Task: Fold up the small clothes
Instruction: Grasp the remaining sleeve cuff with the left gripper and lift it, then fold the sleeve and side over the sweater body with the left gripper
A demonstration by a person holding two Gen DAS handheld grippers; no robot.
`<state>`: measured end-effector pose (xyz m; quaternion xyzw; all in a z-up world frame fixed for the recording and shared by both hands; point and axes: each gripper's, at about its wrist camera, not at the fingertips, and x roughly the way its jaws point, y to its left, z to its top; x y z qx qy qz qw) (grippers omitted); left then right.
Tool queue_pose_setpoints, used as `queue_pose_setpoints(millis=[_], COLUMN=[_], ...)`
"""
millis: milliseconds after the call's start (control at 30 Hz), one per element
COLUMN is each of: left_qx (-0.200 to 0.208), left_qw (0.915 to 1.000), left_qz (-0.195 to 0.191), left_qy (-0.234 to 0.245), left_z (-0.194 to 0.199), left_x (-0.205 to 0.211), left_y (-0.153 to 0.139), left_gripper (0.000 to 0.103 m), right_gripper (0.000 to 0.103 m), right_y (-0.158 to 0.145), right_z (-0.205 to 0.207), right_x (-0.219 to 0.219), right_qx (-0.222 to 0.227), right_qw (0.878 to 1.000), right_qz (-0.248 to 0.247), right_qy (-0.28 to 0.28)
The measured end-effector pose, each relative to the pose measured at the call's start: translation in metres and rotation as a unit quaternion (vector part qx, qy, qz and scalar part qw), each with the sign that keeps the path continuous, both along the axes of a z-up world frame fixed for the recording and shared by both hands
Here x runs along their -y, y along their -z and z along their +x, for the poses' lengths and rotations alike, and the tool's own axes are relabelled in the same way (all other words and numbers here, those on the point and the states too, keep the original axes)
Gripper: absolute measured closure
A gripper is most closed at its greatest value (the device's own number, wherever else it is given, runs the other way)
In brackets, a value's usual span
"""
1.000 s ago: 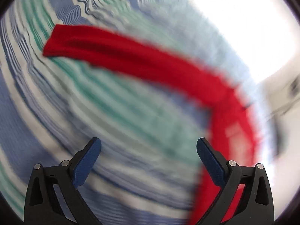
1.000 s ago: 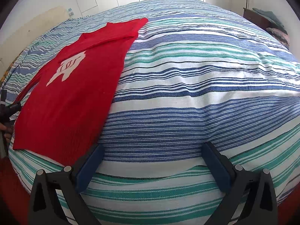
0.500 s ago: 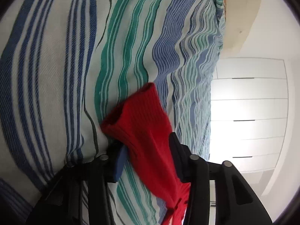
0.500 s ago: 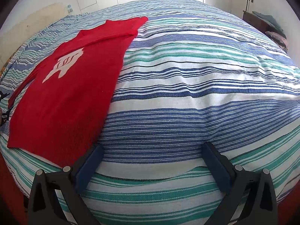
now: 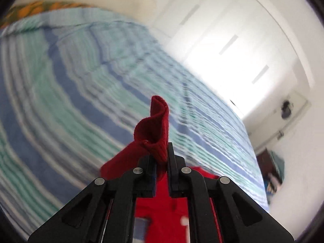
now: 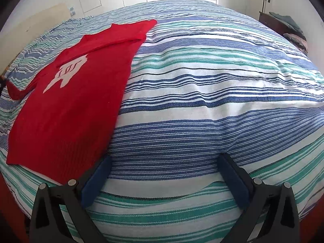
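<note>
Red knit sweater (image 6: 68, 109) spread on the striped bed (image 6: 202, 93), one cuff gripped.
Only the left wrist view shows the left gripper (image 5: 161, 158), jaws clenched on the sleeve cuff (image 5: 156, 129); the right view shows the right gripper (image 6: 165, 178) hanging released, the sweater's hem just beside its left jaw.

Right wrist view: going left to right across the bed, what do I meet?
Red sweater lying flat on the left side, then bare striped bedspread across the middle and right, then a dark piece of furniture with folded clothes on it at the far right edge.
</note>
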<state>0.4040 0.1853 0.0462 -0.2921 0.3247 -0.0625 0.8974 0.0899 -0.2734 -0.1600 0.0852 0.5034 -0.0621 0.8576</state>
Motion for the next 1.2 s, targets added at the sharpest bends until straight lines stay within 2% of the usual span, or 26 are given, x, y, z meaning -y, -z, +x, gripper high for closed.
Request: queue_pose_setpoints(millis=[67, 133, 167, 200, 267, 333, 367, 433, 533, 600, 633, 700, 767, 900, 967, 1033, 1067, 1100, 1133, 1200], left_qx=[0.029, 0.028, 0.012, -0.016, -0.090, -0.139, -0.152, -0.166, -0.172, -0.163, -0.167, -0.187, -0.190, -0.170, -0.177, -0.181, -0.181, -0.179, -0.184, -0.184], left_qw=[0.9963, 0.9898, 0.9852, 0.9790, 0.9642, 0.9500, 0.9450, 0.9440, 0.9564, 0.9629, 0.9611, 0.9539, 0.9486, 0.9413, 0.9434, 0.9504, 0.9543, 0.9575, 0.9580, 0.9645], left_qz=[0.026, 0.037, 0.047, 0.059, 0.089, 0.092, 0.085, 0.078, 0.080, 0.117, 0.143, 0.168, 0.181, 0.198, 0.207, 0.205, 0.201, 0.199, 0.202, 0.175], left_qy=[0.077, 0.135, 0.164, 0.194, 0.233, 0.264, 0.277, 0.275, 0.222, 0.180, 0.167, 0.163, 0.177, 0.214, 0.189, 0.147, 0.127, 0.107, 0.088, 0.071], left_z=[0.012, 0.010, 0.007, 0.003, -0.017, -0.052, -0.070, -0.099, -0.092, -0.079, -0.074, -0.061, -0.054, -0.045, -0.027, -0.010, -0.004, -0.001, -0.001, -0.008], left_x=[0.088, 0.162, 0.199, 0.235, 0.286, 0.301, 0.292, 0.264, 0.173, 0.111, 0.085, 0.058, 0.048, 0.074, 0.083, 0.077, 0.071, 0.064, 0.059, 0.052], left_y=[-0.027, -0.025, -0.015, 0.003, 0.052, 0.098, 0.114, 0.116, 0.099, 0.089, 0.088, 0.095, 0.100, 0.116, 0.127, 0.138, 0.141, 0.143, 0.145, 0.150], left_gripper=[0.097, 0.095, 0.088, 0.071, 0.061, 0.072, 0.073, 0.073, 0.074, 0.073, 0.073, 0.073, 0.073, 0.066, 0.066, 0.066, 0.074, 0.097, 0.098, 0.098], right_gripper=[0.000, 0.000, 0.000, 0.000, 0.000, 0.000, 0.000, 0.000, 0.000, 0.000, 0.000, 0.000, 0.000, 0.000, 0.000, 0.000, 0.000, 0.000, 0.000, 0.000], right_y=[0.000, -0.001, -0.002, -0.002, -0.002, -0.002, -0.003, -0.003, -0.003, -0.004, -0.003, -0.003, -0.002, -0.001, -0.001, -0.001, -0.001, -0.001, -0.001, -0.001], right_z=[0.000, -0.001, -0.001, -0.001, -0.002, -0.001, -0.001, -0.002, -0.003, -0.005, -0.004, -0.004, -0.002, -0.001, -0.001, 0.000, -0.001, -0.001, 0.000, 0.001], right_x=[0.001, 0.002, 0.003, 0.003, 0.004, 0.003, 0.004, 0.004, 0.004, 0.005, 0.004, 0.003, 0.002, 0.002, 0.002, 0.002, 0.002, 0.002, 0.002, 0.002], right_qx=[-0.001, -0.001, -0.001, -0.001, -0.002, -0.003, -0.004, -0.003, -0.002, -0.002, -0.002, -0.002, -0.002, -0.001, 0.000, 0.000, 0.000, 0.000, -0.001, -0.002], right_qw=[1.000, 1.000, 1.000, 1.000, 1.000, 1.000, 1.000, 1.000, 1.000, 1.000, 1.000, 1.000, 1.000, 1.000, 1.000, 1.000, 1.000, 1.000, 1.000, 1.000], right_qz=[0.003, 0.007, 0.010, 0.012, 0.013, 0.014, 0.015, 0.018, 0.021, 0.020, 0.019, 0.016, 0.014, 0.010, 0.010, 0.009, 0.008, 0.008, 0.008, 0.008], right_qy=[0.000, 0.000, -0.001, -0.002, -0.004, -0.005, -0.006, -0.007, -0.011, -0.011, -0.011, -0.010, -0.010, -0.010, -0.009, -0.010, -0.010, -0.010, -0.010, -0.010])
